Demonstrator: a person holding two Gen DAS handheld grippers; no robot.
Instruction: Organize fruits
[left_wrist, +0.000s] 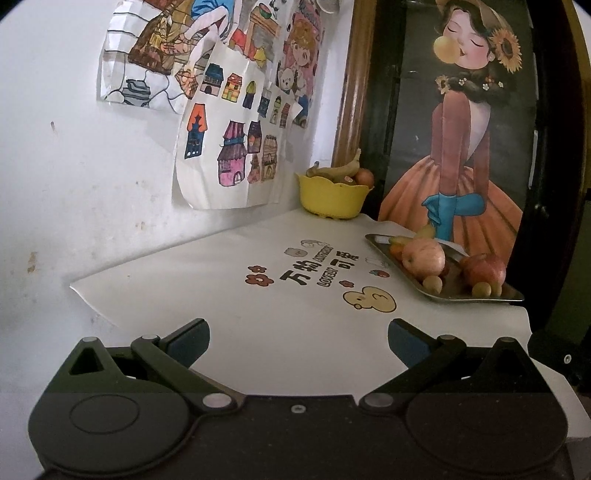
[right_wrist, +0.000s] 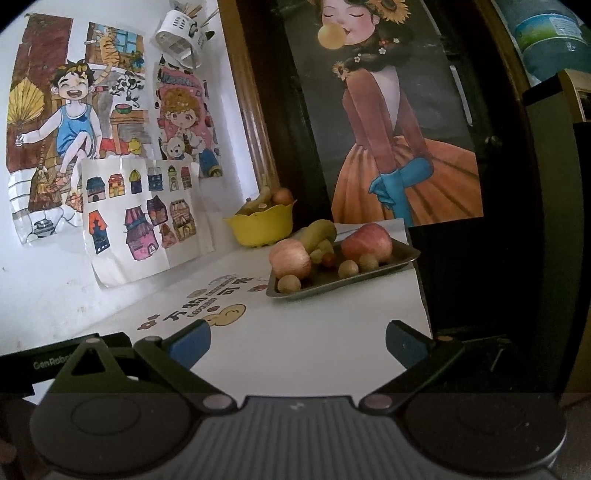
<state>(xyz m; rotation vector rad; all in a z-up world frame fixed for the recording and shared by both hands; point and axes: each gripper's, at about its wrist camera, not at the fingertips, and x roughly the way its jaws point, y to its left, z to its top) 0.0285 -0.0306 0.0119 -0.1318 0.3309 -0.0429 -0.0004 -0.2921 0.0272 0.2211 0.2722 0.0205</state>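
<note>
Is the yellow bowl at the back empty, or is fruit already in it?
Not empty. The yellow bowl holds a banana and a round reddish fruit above its rim.

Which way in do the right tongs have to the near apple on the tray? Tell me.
Probably a straight one: the right tongs are open, and only bare tabletop lies before the apple at the tray's near corner.

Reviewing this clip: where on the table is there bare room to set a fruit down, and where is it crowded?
Free: the white printed mat between both open grippers and the metal tray, plus the stretch left of the tray toward the wall. Crowded: the tray, packed with apples and small fruits, and the yellow bowl in the back corner, already holding fruit.
</note>
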